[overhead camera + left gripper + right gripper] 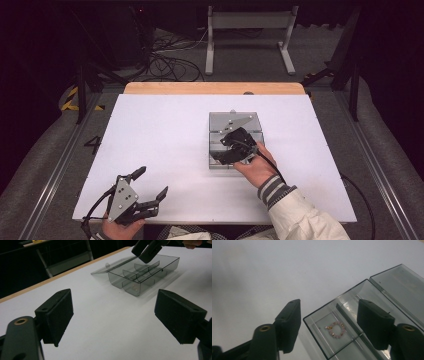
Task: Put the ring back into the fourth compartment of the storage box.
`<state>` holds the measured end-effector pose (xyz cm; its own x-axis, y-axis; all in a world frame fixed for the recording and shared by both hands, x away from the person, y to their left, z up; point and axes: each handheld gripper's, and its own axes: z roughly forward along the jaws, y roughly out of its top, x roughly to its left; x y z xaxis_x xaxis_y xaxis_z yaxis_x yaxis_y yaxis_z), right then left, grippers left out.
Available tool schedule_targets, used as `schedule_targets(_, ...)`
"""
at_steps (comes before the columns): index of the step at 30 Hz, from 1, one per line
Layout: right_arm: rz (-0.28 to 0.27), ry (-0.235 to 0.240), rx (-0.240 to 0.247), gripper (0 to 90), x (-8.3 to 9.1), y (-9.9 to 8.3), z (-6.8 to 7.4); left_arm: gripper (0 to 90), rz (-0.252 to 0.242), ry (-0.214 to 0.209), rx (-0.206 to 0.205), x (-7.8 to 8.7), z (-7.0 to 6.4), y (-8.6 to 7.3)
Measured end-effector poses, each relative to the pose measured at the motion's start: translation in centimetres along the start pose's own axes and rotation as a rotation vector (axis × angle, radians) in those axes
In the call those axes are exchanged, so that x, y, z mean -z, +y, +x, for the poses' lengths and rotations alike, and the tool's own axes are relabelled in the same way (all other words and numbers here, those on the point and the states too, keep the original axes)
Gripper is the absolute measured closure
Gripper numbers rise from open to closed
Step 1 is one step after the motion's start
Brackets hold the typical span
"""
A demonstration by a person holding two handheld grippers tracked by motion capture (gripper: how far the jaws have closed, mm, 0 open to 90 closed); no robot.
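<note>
high view: right gripper (239, 146) hovers over the clear divided box (216, 121), lid folded back. left gripper (150, 187) idles near the table's front edge, jaws spread.
left gripper view: box well ahead, open.
right gripper view: jaws spread, empty; pink bead bracelet (336, 329) lies in a corner compartment. placing looks done, lid not yet closed.

The high view is looking down from above the table's (165, 145) near edge. The left gripper view is sitting low, facing the box (142, 275) toward one o'clock. The right gripper view is hovering close over that box (352, 322).
</note>
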<state>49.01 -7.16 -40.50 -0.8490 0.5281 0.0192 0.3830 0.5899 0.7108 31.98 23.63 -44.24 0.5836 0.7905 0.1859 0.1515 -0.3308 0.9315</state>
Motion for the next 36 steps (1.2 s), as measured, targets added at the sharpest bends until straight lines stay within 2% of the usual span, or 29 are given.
schedule_targets(3, -0.016, 0.002, 0.014, 30.7, 0.5, 0.1, 0.2, 16.2, 0.0, 0.002, -0.001, 0.0, 0.0, 0.0)
schedule_targets(13, -0.055, 0.005, 0.038, 22.0, 2.1, 0.2, 0.9, 16.2, 0.0, 0.004, 0.002, 0.0, 0.0, 0.0)
schedule_targets(22, -0.066, 0.017, 0.052, 12.5, 2.3, 0.2, 0.9, 16.2, 0.003, 0.005, -0.001, 0.0, 0.0, 0.0)
schedule_targets(28, -0.099, 0.022, 0.073, 6.3, 2.8, 0.2, 1.1, 16.2, 0.002, 0.005, -0.004, 0.0, 0.1, 0.0)
schedule_targets(36, -0.147, 0.006, 0.085, 3.4, 4.3, -0.3, 1.3, 16.2, 0.0, 0.004, -0.007, -0.1, 0.1, 0.1)
